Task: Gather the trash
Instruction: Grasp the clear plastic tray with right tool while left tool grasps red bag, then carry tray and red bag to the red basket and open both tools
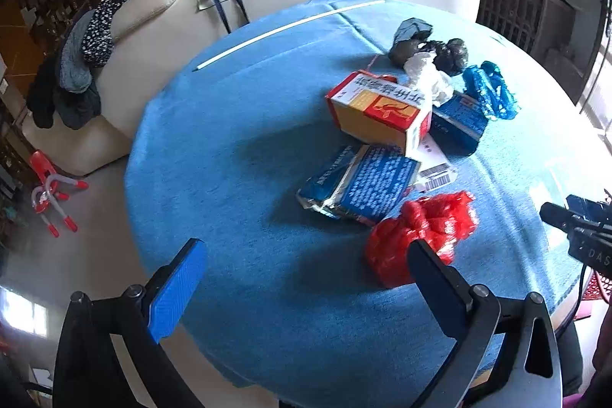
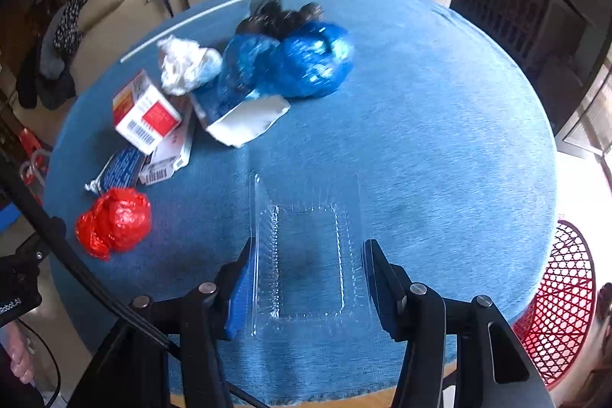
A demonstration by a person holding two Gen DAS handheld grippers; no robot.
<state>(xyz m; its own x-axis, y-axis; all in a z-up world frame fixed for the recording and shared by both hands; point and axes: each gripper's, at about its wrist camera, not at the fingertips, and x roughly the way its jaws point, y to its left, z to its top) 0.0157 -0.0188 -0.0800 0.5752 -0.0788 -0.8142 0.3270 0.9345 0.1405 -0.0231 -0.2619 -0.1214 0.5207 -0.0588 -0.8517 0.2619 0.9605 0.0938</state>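
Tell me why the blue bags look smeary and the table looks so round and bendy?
In the right wrist view the blue bags are motion-blurred, while the clear plastic tray stays fairly sharp. In both views the fisheye lens bulges the blue tablecloth and darkens the corners. In the left wrist view the red bag looks sharper.

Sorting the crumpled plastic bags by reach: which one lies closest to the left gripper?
The red bag, right at the left gripper's right finger. The blue bag and dark bag lie across the pile, beyond the boxes.

Black fingers [image 2: 386,287] carry blue ribbed pads [image 1: 178,289] and silver screws.
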